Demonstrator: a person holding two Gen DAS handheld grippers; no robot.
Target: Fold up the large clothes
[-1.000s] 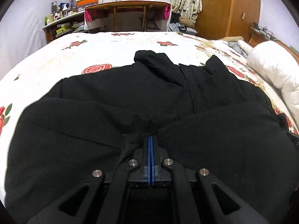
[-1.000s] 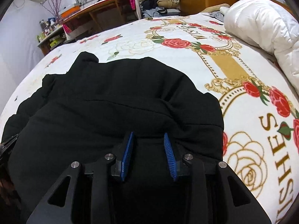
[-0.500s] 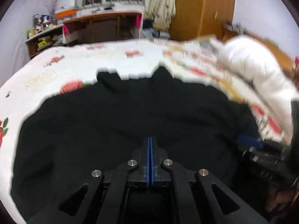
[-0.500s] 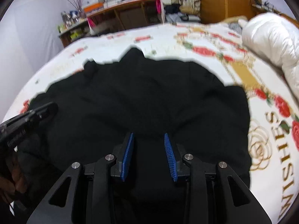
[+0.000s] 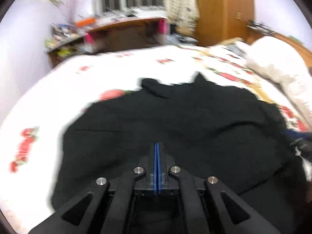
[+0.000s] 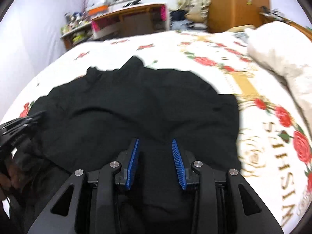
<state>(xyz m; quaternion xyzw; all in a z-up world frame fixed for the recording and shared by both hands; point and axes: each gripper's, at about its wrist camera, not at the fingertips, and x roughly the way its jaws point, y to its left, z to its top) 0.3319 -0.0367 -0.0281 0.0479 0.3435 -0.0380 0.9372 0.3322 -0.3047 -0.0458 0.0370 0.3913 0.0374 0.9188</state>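
A large black garment lies spread on the rose-print bedspread; it also shows in the right wrist view. My left gripper is above the garment's near edge, its blue pads pressed together with no cloth visible between them. My right gripper is open over the garment's near right part, with black cloth lying between and under its jaws. The left gripper shows at the left edge of the right wrist view. The right gripper shows at the right edge of the left wrist view.
A white duvet is bunched at the right side of the bed. Beyond the bed stand a wooden desk, a cluttered shelf and a wooden wardrobe. The bedspread extends bare to the right of the garment.
Both grippers have lifted and pulled back from the garment, so more of the bed shows. The left pads no longer pinch the cloth fold. The right gripper stays open.
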